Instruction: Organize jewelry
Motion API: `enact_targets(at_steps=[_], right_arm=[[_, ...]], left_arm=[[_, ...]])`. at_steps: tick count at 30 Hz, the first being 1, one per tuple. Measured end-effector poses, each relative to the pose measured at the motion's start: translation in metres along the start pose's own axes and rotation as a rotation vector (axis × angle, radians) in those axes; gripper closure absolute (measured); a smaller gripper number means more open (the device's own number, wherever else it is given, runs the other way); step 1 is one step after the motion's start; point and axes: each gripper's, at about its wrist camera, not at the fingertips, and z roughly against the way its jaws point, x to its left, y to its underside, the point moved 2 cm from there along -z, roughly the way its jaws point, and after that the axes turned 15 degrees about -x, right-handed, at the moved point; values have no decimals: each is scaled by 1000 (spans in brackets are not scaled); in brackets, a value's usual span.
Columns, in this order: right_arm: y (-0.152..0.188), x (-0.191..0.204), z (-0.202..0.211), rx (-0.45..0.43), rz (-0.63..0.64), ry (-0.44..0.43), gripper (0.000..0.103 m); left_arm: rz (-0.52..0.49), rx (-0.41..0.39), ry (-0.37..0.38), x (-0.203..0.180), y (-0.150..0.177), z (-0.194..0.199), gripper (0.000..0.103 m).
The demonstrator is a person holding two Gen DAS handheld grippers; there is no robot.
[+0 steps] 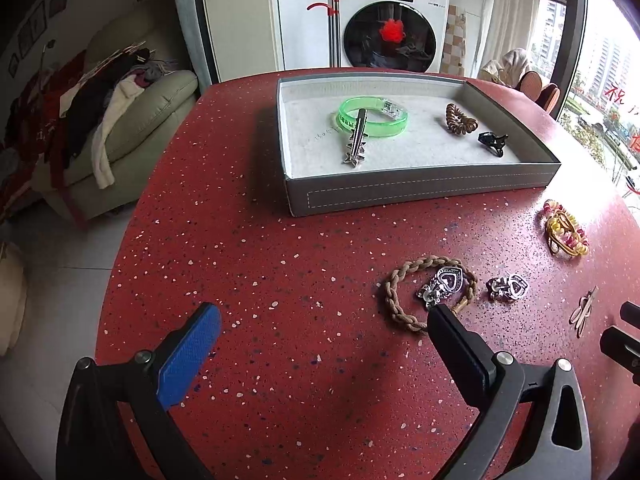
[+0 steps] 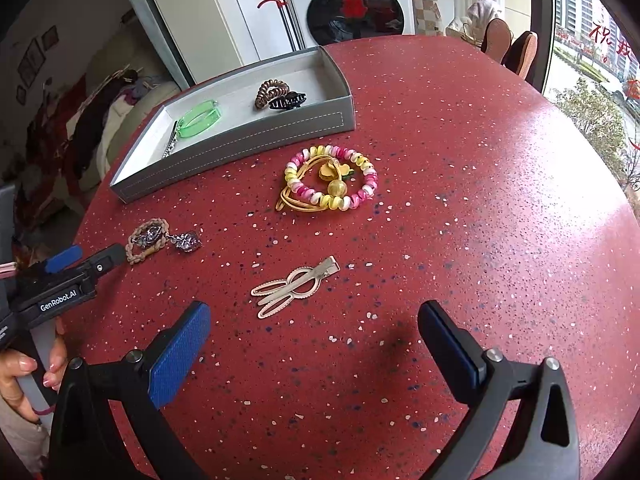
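A grey tray (image 1: 420,192) (image 2: 240,140) on the red table holds a green bangle (image 1: 372,118) (image 2: 198,118), a silver star clip (image 1: 356,144), a brown coil tie (image 1: 460,118) (image 2: 272,92) and a black claw clip (image 1: 492,142) (image 2: 286,102). On the table lie a braided rope bracelet (image 1: 400,284) (image 2: 146,246), two silver heart earrings (image 1: 444,284) (image 1: 508,288), a pink-yellow bead bracelet (image 2: 332,178) (image 1: 566,232) and a rabbit-shaped clip (image 2: 296,284) (image 1: 584,312). My left gripper (image 1: 324,328) is open just before the rope bracelet. My right gripper (image 2: 314,322) is open just before the rabbit clip.
The red speckled table (image 2: 460,200) is round, with its edge at the left and right. A hand (image 2: 24,368) holds the left gripper's handle at the lower left of the right wrist view. A sofa with clothes (image 1: 120,112) and a washing machine (image 1: 388,20) stand beyond the table.
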Motion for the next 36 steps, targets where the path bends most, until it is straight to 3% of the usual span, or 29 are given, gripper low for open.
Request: enact_targets(at_steps=[6, 15, 17, 21, 23, 27, 30, 31, 32, 36], right_arm=[[-1, 4, -2, -2, -13, 15, 3], [-10, 15, -16, 10, -41, 81, 28], [-10, 24, -20, 9, -1, 102, 32], [-7, 38, -24, 3, 108, 141, 40], [-6, 41, -24, -7, 148, 144, 53], [-5, 45, -23, -7, 186, 106, 72], [-4, 43, -21, -13, 179, 77, 76], [-3, 41, -20, -16, 167, 60, 90], [-3, 39, -18, -15, 156, 50, 94], [-2, 27, -15, -20, 109, 21, 94]], left_arm=[[2, 23, -12, 0, 1, -6, 0], [-2, 30, 12, -5, -4, -13, 0], [-5, 53, 25, -10, -3, -18, 9], [-8, 43, 36, -16, -4, -17, 12], [-29, 34, 38, -20, -4, -16, 18], [-65, 28, 52, -27, -5, -13, 26], [-78, 33, 66, -30, -6, -12, 28], [-83, 34, 70, -32, -6, -11, 28], [-89, 34, 76, -33, -6, -11, 32], [-116, 35, 109, -43, -6, -8, 51]])
